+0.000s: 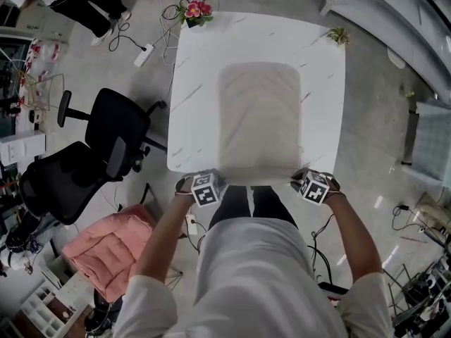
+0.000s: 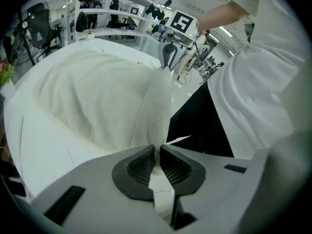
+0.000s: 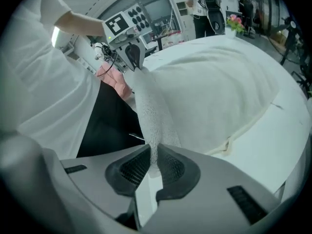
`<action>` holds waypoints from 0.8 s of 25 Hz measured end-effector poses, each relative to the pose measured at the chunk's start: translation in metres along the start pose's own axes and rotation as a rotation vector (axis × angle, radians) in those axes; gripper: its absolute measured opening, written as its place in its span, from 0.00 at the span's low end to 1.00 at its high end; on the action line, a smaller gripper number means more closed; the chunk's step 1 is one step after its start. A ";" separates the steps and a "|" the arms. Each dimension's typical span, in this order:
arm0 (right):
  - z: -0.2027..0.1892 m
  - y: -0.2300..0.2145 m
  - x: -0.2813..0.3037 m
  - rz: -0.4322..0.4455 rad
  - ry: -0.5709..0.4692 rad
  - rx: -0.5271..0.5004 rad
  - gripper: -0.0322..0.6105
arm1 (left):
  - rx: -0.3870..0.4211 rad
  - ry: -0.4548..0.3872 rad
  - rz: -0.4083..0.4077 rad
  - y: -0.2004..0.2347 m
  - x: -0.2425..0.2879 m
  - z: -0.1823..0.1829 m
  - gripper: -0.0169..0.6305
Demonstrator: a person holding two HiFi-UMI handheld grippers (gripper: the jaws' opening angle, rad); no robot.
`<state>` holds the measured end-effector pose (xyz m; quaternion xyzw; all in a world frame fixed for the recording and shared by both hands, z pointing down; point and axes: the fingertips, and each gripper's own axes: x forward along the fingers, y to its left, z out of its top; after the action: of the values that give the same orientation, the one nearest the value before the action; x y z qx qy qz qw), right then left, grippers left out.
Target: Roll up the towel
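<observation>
The left hand-held gripper (image 2: 157,156) and right hand-held gripper (image 3: 153,161) each clamped a near corner of the towel (image 1: 259,115), which lay flat on the surface (image 1: 325,69); rolling appeared to be starting, and the next move likely required turning that edge forward evenly.

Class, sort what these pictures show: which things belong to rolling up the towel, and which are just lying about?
In the job: cream terry towel, white marble-patterned table under it, left gripper and right gripper, each shut on a near towel corner.
Lying about: pink potted flowers, small green plant, two black office chairs, pink cushion, white power strip.
</observation>
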<state>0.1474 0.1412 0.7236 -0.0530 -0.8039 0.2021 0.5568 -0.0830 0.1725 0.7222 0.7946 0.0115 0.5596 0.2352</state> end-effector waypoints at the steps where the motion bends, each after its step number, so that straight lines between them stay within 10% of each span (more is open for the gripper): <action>1: 0.003 -0.006 -0.003 0.014 0.002 0.011 0.14 | -0.008 0.002 -0.013 0.005 -0.003 0.002 0.11; 8: 0.023 -0.056 -0.011 -0.055 0.010 0.006 0.14 | 0.003 0.025 0.070 0.056 -0.014 0.013 0.11; 14: 0.028 -0.103 -0.010 -0.336 -0.004 -0.023 0.33 | -0.046 0.014 0.366 0.108 -0.011 0.010 0.26; 20: 0.026 -0.113 -0.006 -0.462 0.003 -0.022 0.38 | -0.077 0.007 0.453 0.119 -0.003 0.008 0.33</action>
<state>0.1412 0.0293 0.7544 0.1263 -0.7960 0.0603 0.5889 -0.1066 0.0629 0.7635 0.7653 -0.1877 0.6009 0.1339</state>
